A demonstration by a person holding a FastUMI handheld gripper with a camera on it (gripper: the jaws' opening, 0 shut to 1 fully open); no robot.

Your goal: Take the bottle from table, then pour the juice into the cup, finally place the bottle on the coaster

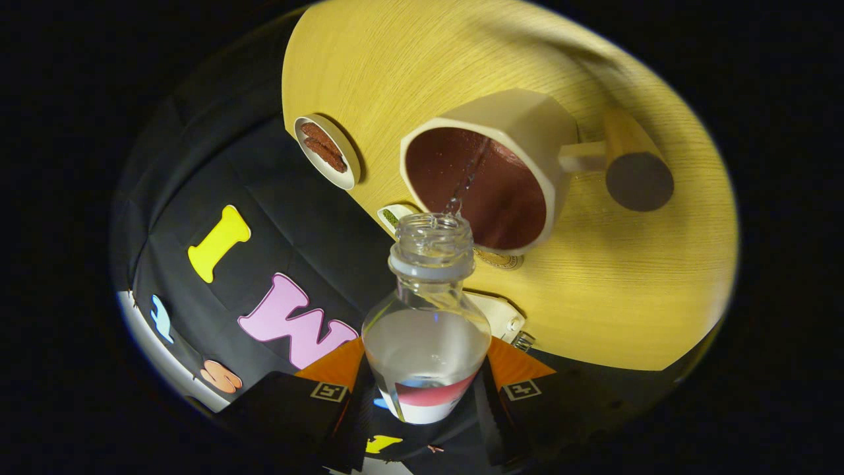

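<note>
Pouring from a clear bottle (427, 330) held between the two fingers of the gripper (427, 389), which are closed against its lower body from either side. The bottle is tilted forward with its open, threaded neck pointing toward the cup (521, 132), and clear liquid fills part of its rounded body. A thin stream (465, 181) leaves the mouth of the bottle and falls into the cup, whose inside is dark reddish-brown. The cup is pale cream outside, with angular sides and a straight handle (636, 161) that sticks out on the far side from the bottle and ends in a dark round face. The cup stands on a light wooden table (626, 284), just beyond the bottle's neck. Beneath the near rim of the cup, part of a round patterned disc (499, 259) shows on the table surface. Farther along the table edge, well apart from the cup, lies a small round coaster (326, 153) with a pale rim and a brown patterned centre. A small pale object (395, 216) sits at the table edge beside the bottle's neck; its nature cannot be told
</note>
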